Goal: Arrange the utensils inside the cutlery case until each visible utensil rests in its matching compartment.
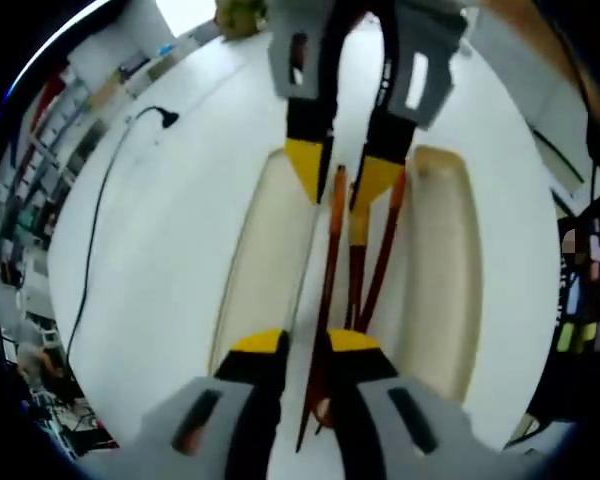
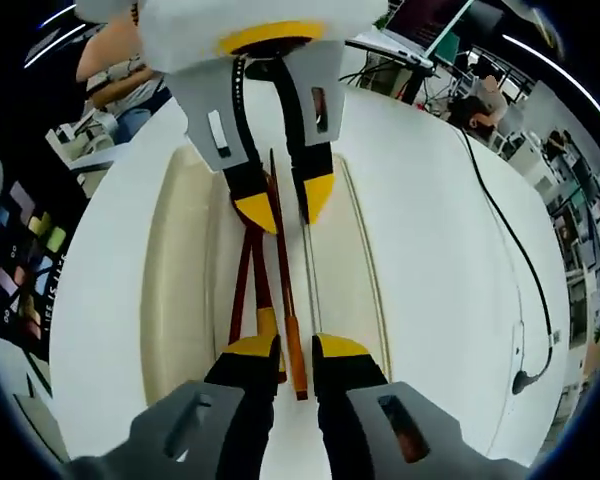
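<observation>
While both grippers face each other over the cutlery case (image 1: 450, 290), chopsticks (image 1: 332, 290) lie lengthwise in its middle compartment.
Left gripper (image 1: 302, 345) and right gripper (image 2: 292, 347) each straddle one stick end, jaws slightly spread, nothing pinched.

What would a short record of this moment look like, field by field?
surface: white table
container: cream cutlery case, with long compartments
utensils: reddish-brown chopsticks lying along the middle of the case
left hand-held gripper: jaws astride the chopsticks at one end
right hand-held gripper: jaws astride a chopstick at the opposite end
grip: cannot tell whether either is clamped
other: black cable on the table
</observation>
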Demonstrator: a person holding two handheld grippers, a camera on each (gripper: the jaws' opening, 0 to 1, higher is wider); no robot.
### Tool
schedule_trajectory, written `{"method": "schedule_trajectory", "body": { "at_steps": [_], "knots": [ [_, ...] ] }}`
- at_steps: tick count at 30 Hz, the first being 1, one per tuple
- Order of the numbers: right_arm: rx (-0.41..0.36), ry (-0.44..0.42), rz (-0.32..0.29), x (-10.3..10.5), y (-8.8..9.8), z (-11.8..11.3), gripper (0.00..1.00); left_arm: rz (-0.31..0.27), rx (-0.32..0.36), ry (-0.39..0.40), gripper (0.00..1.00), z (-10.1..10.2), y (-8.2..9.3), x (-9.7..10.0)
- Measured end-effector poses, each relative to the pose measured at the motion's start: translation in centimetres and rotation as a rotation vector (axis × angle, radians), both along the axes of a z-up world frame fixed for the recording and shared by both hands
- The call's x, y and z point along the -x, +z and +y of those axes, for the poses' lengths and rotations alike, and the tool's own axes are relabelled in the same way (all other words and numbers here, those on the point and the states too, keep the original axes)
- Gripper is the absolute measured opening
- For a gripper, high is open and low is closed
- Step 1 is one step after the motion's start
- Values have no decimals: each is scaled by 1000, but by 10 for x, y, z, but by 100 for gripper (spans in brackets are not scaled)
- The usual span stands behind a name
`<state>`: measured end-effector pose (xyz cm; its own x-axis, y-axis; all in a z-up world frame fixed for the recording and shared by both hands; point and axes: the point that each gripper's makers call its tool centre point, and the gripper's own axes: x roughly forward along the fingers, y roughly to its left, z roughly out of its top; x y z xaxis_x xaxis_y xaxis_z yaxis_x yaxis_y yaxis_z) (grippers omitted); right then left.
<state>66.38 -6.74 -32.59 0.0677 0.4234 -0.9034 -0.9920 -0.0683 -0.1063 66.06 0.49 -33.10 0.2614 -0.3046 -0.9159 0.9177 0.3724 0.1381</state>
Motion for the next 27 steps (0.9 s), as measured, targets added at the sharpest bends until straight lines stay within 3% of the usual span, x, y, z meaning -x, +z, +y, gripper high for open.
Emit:
{"method": "schedule_trajectory", "body": {
  "at_steps": [13,16,20,24,27],
  "knots": [
    [24,1,40,-4,-9,1,10,36,-29,-32,15,-2,-1,3],
    [85,32,44,0,-19,-7,9,25,-41,-49,15,-2,-1,5],
    [67,20,59,0,-19,-5,8,17,-51,-62,14,-1,-1,4],
    [83,-2,78,0,-19,-3,7,45,-55,-53,13,-2,0,2],
    [78,-3,86,0,-18,-3,7,19,-58,-90,12,-3,0,3]
  ]
}}
